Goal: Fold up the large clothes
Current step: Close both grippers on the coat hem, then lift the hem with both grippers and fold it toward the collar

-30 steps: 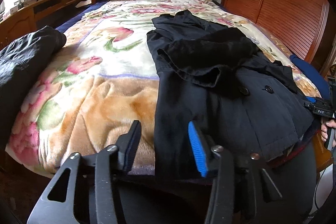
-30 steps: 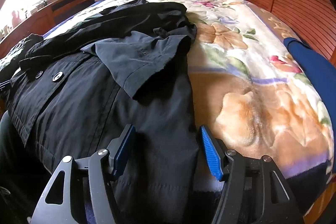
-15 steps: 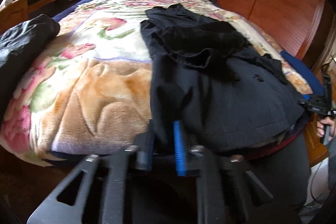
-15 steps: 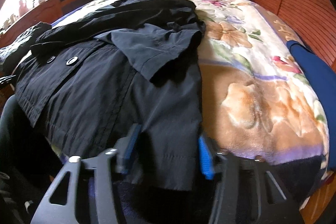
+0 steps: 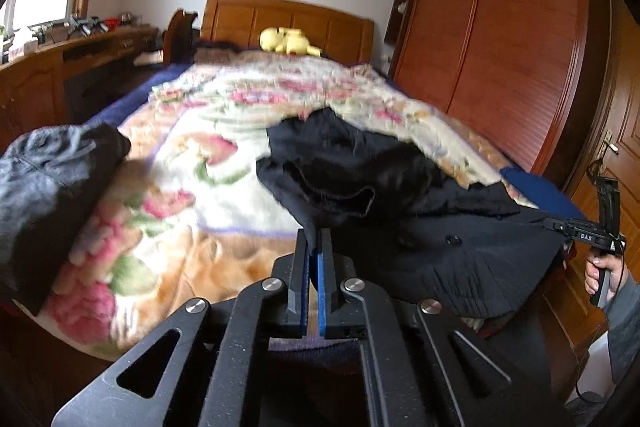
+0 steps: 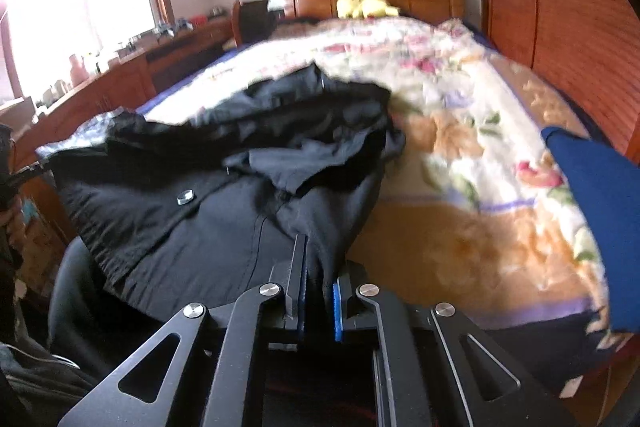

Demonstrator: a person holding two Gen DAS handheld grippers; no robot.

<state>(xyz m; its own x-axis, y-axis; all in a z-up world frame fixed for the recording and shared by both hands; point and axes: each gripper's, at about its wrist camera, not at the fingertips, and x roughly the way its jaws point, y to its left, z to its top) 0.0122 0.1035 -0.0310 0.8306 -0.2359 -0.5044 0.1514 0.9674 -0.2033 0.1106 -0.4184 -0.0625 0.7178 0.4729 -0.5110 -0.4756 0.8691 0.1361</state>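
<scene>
A black buttoned coat (image 5: pixel 448 247) lies on the floral bed blanket (image 5: pixel 208 155), its near hem lifted off the bed. My left gripper (image 5: pixel 313 239) is shut on the coat's hem at its left corner. My right gripper (image 6: pixel 316 263) is shut on the coat's (image 6: pixel 224 227) hem at the other corner. The right gripper also shows at the far right of the left wrist view (image 5: pixel 596 239), held by a hand. The coat's upper part is bunched on the blanket.
A dark grey garment (image 5: pixel 44 195) lies on the bed's left edge. A blue cloth (image 6: pixel 596 211) lies at the bed's right edge. A yellow plush toy (image 5: pixel 288 41) sits by the headboard. A wooden wardrobe (image 5: pixel 500 47) stands right, a desk (image 5: pixel 60 67) left.
Both grippers closed on the coat's near hem and rose, lifting the hem off the bed. The views now tilt up toward the headboard.
</scene>
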